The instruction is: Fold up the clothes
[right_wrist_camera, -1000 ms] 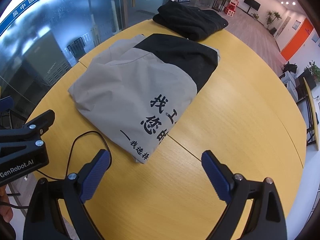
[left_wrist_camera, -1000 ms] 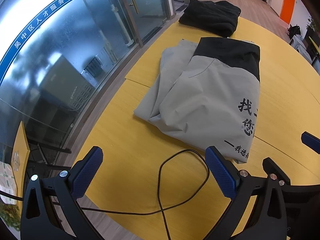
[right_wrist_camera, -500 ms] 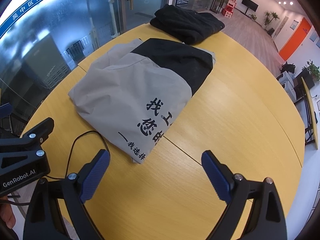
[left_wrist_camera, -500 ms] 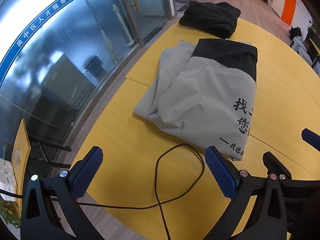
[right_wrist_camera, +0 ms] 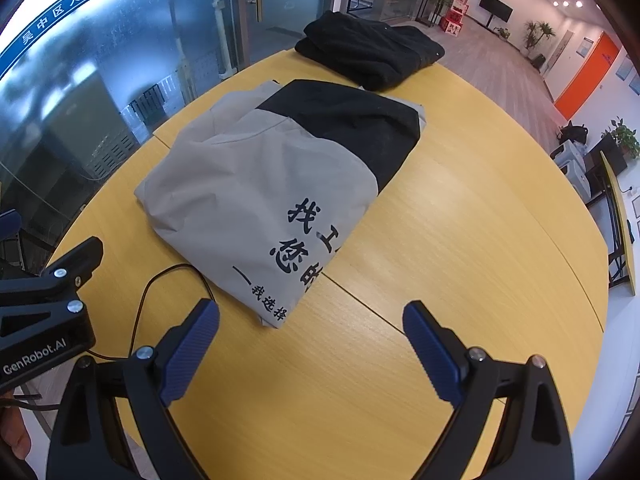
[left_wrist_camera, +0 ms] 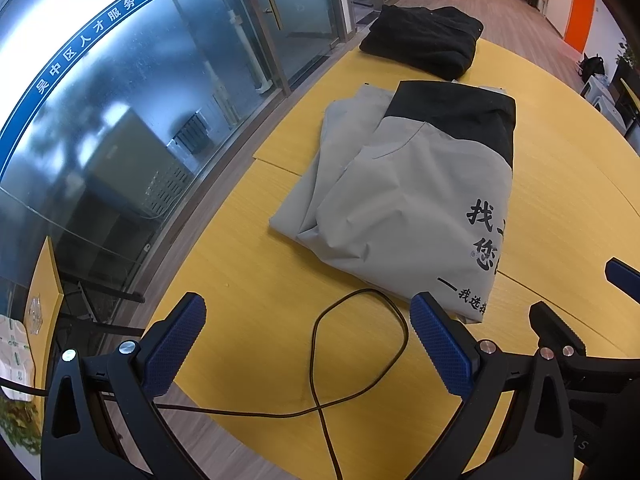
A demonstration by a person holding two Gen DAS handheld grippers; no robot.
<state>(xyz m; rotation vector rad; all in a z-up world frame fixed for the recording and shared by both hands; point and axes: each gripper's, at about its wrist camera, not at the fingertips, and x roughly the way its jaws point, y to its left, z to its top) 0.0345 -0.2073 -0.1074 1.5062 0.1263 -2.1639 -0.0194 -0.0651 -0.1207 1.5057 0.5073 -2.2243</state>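
A grey and black jacket [left_wrist_camera: 416, 200] [right_wrist_camera: 272, 184] lies folded on the round yellow table [left_wrist_camera: 248, 280] [right_wrist_camera: 460, 240], black printed characters facing up. Behind it rests a folded black garment [left_wrist_camera: 424, 40] [right_wrist_camera: 368, 52]. My left gripper [left_wrist_camera: 308, 344] hovers open above the table's near edge, short of the jacket's near corner, nothing between its blue pads. My right gripper [right_wrist_camera: 312, 344] is open too, just in front of that same corner, holding nothing. The left gripper's body [right_wrist_camera: 44, 304] shows at the left of the right wrist view.
A thin black cable [left_wrist_camera: 320, 360] [right_wrist_camera: 168, 280] loops on the table between the grippers and the jacket. A glass wall [left_wrist_camera: 120, 120] runs close along the table's left side. A second yellow table [right_wrist_camera: 620, 216] stands at the right, open floor beyond.
Both grippers have drawn back slightly toward the near edge, staying open. The jacket and the black garment lie still; the cable loop has shifted a little.
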